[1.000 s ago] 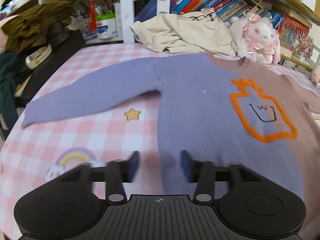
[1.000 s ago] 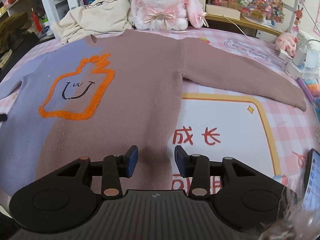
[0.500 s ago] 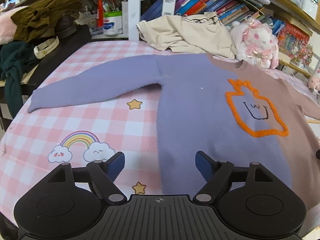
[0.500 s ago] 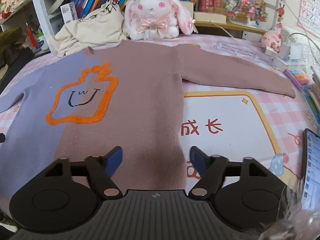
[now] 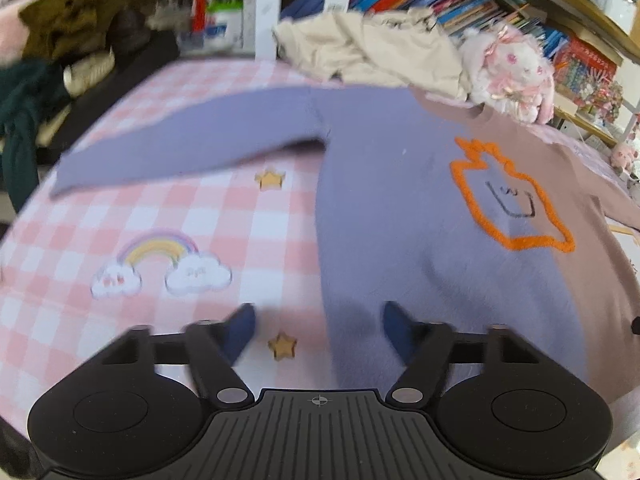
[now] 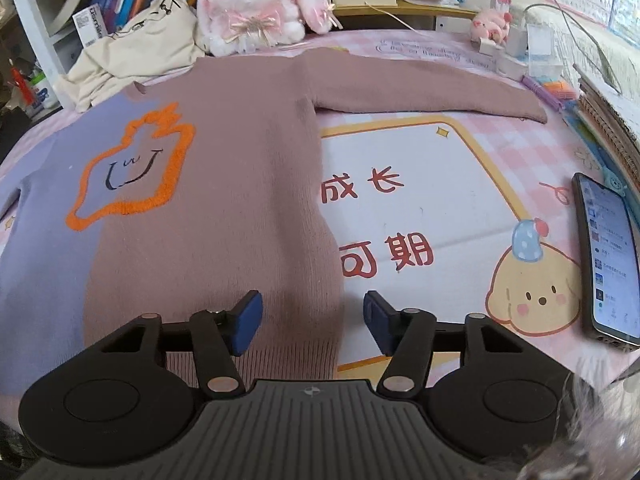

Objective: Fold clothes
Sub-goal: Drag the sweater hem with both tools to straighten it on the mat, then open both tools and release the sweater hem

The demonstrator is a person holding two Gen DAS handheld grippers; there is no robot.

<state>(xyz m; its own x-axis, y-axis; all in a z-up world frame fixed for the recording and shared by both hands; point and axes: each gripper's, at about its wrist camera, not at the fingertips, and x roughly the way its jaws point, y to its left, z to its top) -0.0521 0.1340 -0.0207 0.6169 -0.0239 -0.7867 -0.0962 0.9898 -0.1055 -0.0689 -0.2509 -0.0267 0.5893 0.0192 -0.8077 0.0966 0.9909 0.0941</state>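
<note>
Surface [image 6: 460, 216]: pink checked cloth, cartoon prints.
Sweater [image 6: 224, 200]: purple-and-mauve, lying flat face up, sleeves spread.
Left gripper [image 5: 318, 330]: fingers wide, straddling the sweater's purple hem edge.
Right gripper [image 6: 312, 320]: fingers wide, straddling the mauve hem edge.
Phone [image 6: 610, 256]: near the right edge.

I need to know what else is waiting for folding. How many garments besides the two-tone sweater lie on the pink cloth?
1 for certain: a cream top crumpled beyond the sweater collar, beside the plush rabbit. Dark clothes are heaped off the left edge; more may be hidden there.
</note>
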